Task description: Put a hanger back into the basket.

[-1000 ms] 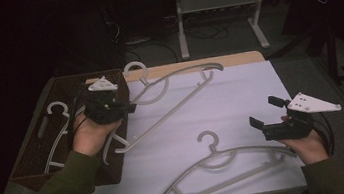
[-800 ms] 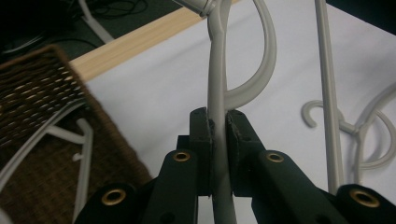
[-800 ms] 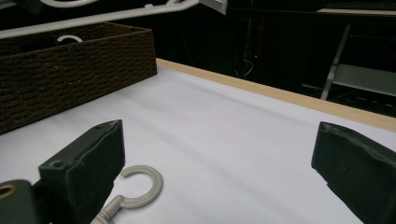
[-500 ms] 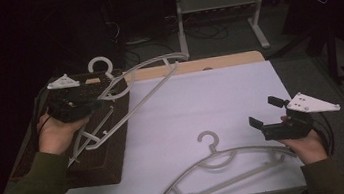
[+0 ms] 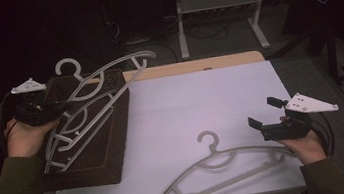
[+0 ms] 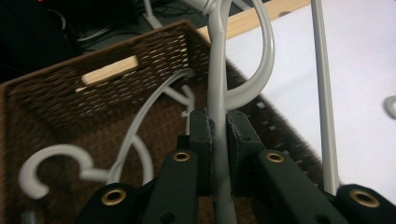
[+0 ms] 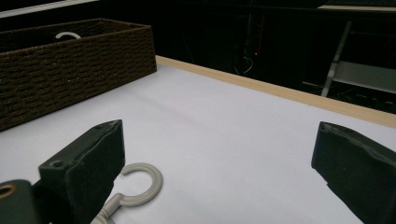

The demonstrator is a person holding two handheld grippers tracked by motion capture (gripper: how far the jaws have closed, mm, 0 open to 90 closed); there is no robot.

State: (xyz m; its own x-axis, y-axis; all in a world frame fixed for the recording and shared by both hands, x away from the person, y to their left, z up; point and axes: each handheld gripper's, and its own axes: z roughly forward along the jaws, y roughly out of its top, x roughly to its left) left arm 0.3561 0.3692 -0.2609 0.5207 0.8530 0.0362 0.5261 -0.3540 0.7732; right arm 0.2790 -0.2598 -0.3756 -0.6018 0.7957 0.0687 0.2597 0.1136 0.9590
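Carrying a grey hanger [image 5: 91, 105], my left gripper [image 5: 48, 109] now holds it above the wicker basket [image 5: 112, 153]; a second ago both were over the white table beside the basket. Its jaws are clamped on the hanger's thin bar [image 6: 218, 140], and another hanger [image 6: 56, 170] lies inside the basket below, so I judge a lowering and release comes next. Right of the basket, a second hanger [image 5: 222, 168] lies on the table [image 5: 200, 98]; beside it my right gripper [image 5: 270, 114] waits, jaws wide and empty.
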